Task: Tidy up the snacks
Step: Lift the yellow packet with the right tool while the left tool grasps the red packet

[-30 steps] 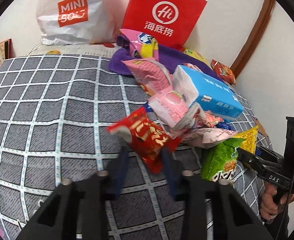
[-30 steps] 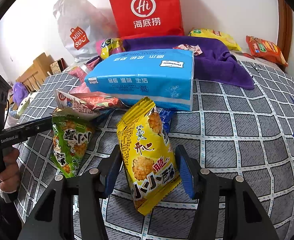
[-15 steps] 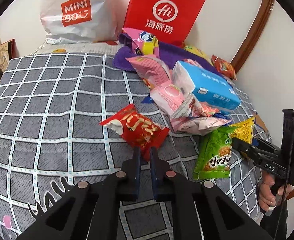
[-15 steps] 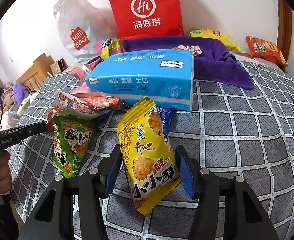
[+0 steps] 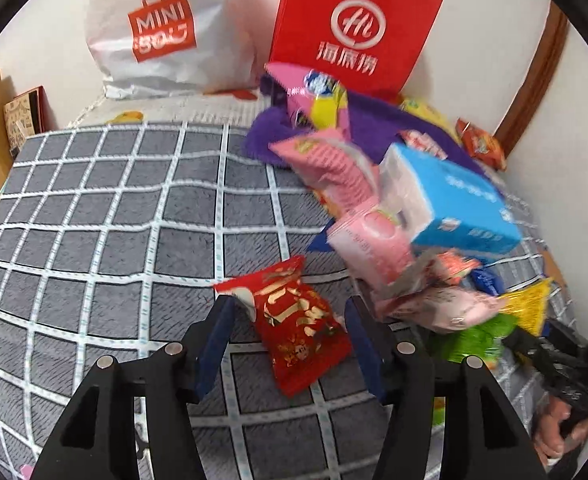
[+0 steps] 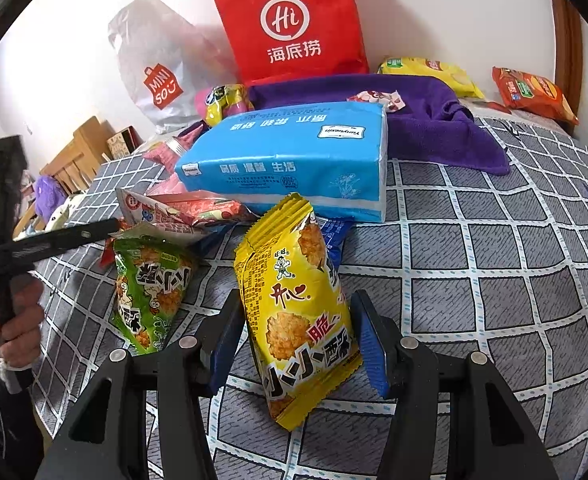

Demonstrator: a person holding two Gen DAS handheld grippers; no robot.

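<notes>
Red foil packet lies flat on the grey checked bed cover, between the blue pads of the left tongs. Half a second ago those pads were pinched together at the packet's near tip; now they are opening, spread to either side of it with a gap on both flanks, so nothing is gripped. The packet sits closer to the lens than it did then.

The right tongs look as they did a second ago: parted about a yellow rice-cracker bag, whose sides lie close against the pads; whether they press it I cannot tell.

To the left of the red packet the cover is bare all the way to the white Miniso bag and the bed's far edge. To the right the heap crowds in: pink packets, a blue tissue pack, a purple towel.

Only the right view shows the green snack bag clearly, with open cover right of the yellow bag, and the hand holding the other tool. Only the left view shows the red packet fully.
</notes>
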